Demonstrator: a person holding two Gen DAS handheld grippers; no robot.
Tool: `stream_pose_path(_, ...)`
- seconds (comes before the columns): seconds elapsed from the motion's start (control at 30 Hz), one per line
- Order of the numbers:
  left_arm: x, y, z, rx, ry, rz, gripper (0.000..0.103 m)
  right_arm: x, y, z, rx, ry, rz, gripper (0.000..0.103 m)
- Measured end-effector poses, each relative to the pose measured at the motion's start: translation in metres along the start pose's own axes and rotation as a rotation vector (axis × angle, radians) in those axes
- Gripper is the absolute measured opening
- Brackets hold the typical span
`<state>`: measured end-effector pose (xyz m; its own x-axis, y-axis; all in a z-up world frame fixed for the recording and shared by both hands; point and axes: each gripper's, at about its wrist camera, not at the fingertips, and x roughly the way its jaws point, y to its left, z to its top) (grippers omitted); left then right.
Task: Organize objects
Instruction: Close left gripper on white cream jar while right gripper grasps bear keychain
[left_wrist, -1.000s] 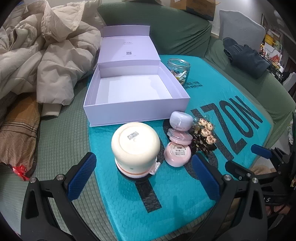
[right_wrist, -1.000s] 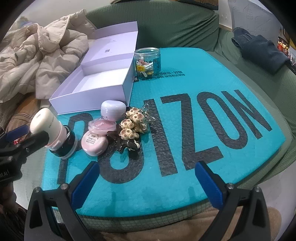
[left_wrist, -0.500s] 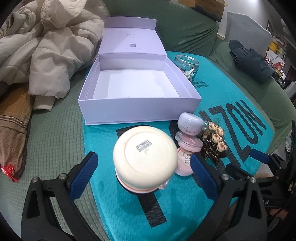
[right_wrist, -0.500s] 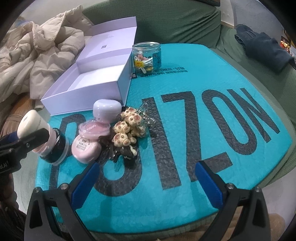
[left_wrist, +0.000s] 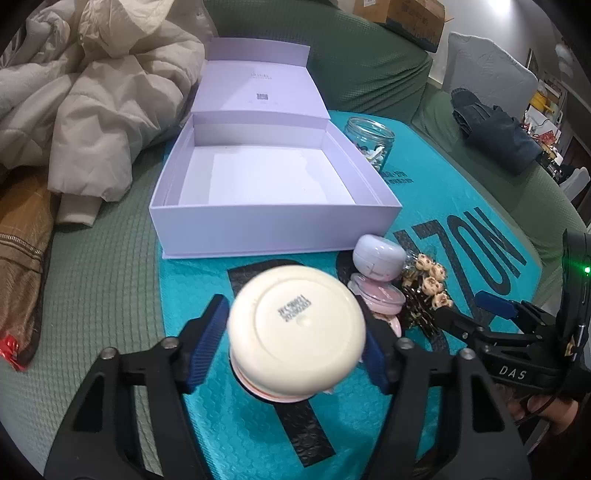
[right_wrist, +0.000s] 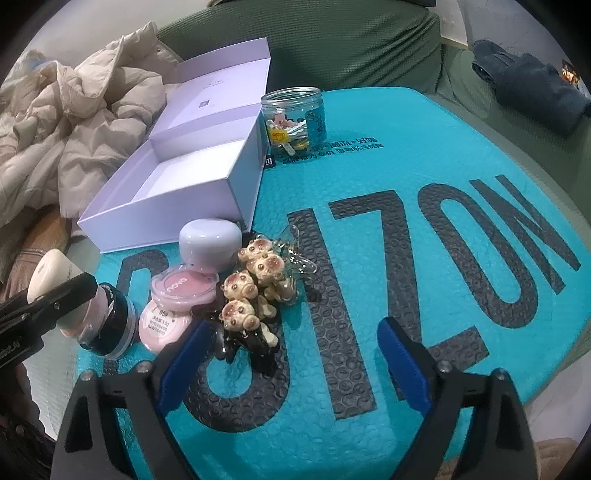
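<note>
A cream bottle (left_wrist: 297, 325) stands upside down on its black cap (right_wrist: 110, 328) at the near left of the teal mat (left_wrist: 461, 206). My left gripper (left_wrist: 291, 347) is shut on it, with a blue pad against each side. The bottle (right_wrist: 51, 273) shows behind a left finger in the right wrist view. Beside it lie two pink compacts (right_wrist: 177, 295), a lilac round case (right_wrist: 208, 240) and a bunch of bear hair clips (right_wrist: 255, 280). Behind them an open lavender box (left_wrist: 258, 229) sits empty. My right gripper (right_wrist: 291, 354) stands open just short of the clips, holding nothing.
A glass jar (right_wrist: 295, 118) of small items stands by the box's far right corner. A beige padded jacket (left_wrist: 92, 92) is heaped to the left on the green cover, and dark folded clothes (left_wrist: 495, 129) lie at the far right. A hand (left_wrist: 546, 406) holds the right gripper.
My left gripper came forward over the cream bottle and closed its fingers onto it. My right gripper moved nearer the hair clips and stays open.
</note>
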<state>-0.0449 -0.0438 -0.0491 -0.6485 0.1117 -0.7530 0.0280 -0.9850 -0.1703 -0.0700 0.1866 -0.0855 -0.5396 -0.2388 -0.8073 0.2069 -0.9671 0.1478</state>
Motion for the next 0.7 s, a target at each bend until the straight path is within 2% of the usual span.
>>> stream_pose_path(0.07, 0.001, 0.001, 0.002, 0.007, 0.008, -0.015, 0.061, 0.001, -0.001, 0.000, 0.009, 0.003, 0.014, 0.089)
stream_pose_path(0.17, 0.002, 0.001, 0.004, 0.008, 0.013, -0.023, 0.060, 0.003, 0.000, -0.001, 0.011, 0.015, 0.048, 0.078)
stream_pose_path(0.5, 0.003, -0.003, 0.005, 0.031, 0.025, -0.032, 0.060, 0.015, 0.014, -0.003, -0.051, 0.058, 0.111, 0.065)
stream_pose_path(0.53, 0.003, -0.003, 0.005, 0.031, 0.026, -0.032, 0.060, 0.018, 0.016, -0.003, -0.059, 0.063, 0.119, 0.062)
stream_pose_path(0.57, 0.003, -0.003, 0.005, 0.031, 0.027, -0.032, 0.060, 0.019, 0.017, -0.003, -0.068, 0.062, 0.124, 0.053)
stream_pose_path(0.63, 0.002, -0.003, 0.005, 0.033, 0.030, -0.029, 0.060, 0.019, 0.021, -0.002, -0.092, 0.056, 0.130, 0.043)
stream_pose_path(0.7, 0.001, -0.004, 0.005, 0.035, 0.031, -0.024, 0.058, 0.018, 0.023, -0.003, -0.099, 0.053, 0.123, 0.043)
